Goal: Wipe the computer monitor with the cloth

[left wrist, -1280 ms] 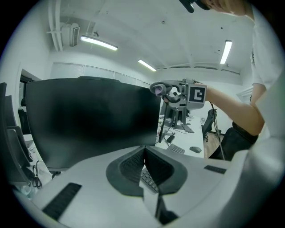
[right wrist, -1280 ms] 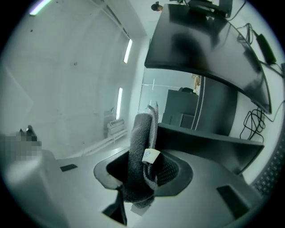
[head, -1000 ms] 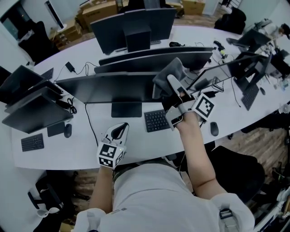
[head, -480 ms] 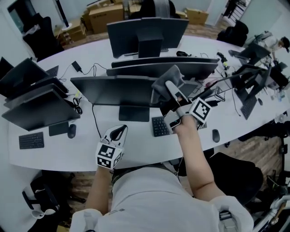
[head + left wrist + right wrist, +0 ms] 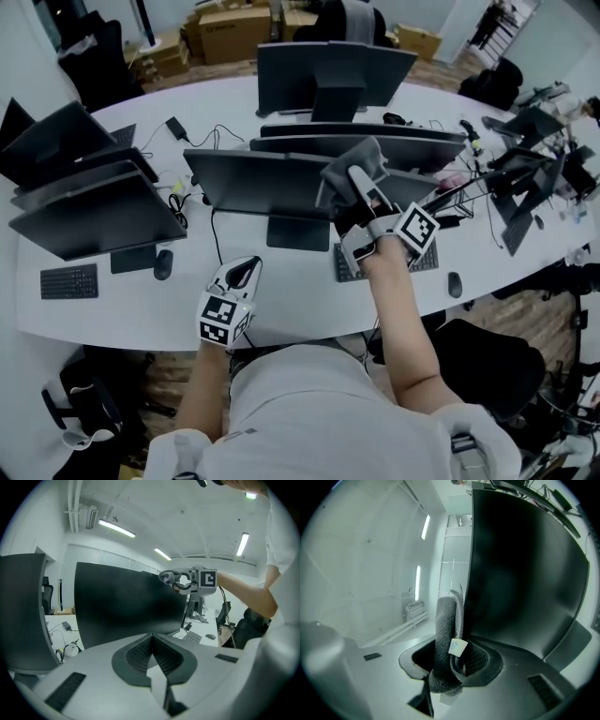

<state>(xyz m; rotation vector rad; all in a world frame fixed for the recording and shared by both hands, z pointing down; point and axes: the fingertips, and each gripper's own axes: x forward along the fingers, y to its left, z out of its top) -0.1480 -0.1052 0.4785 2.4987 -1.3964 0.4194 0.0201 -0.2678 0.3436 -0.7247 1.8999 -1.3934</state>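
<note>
**Wiping at the monitor's upper right corner.** The right gripper (image 5: pixel 364 192) holds the cloth (image 5: pixel 349 161) folded and upright. This probably lets a thick pad of fabric, not the jaw tips, meet the monitor (image 5: pixel 253 180). In the right gripper view the cloth stands just beside the edge of the dark screen. It seems to touch the screen, though contact cannot be confirmed. This gripper's jaws are closed narrowly on the lower bunch of the cloth, and a small white tag (image 5: pixel 458 647) shows on the side facing the monitor.

The left gripper (image 5: pixel 239 277) sits in front of the monitor, over the desk (image 5: pixel 112 309), and points towards the screen. It is presumably parked there to leave the wiping path free. Its jaws are fully together, ribbed pads meeting, with nothing between them.
</note>
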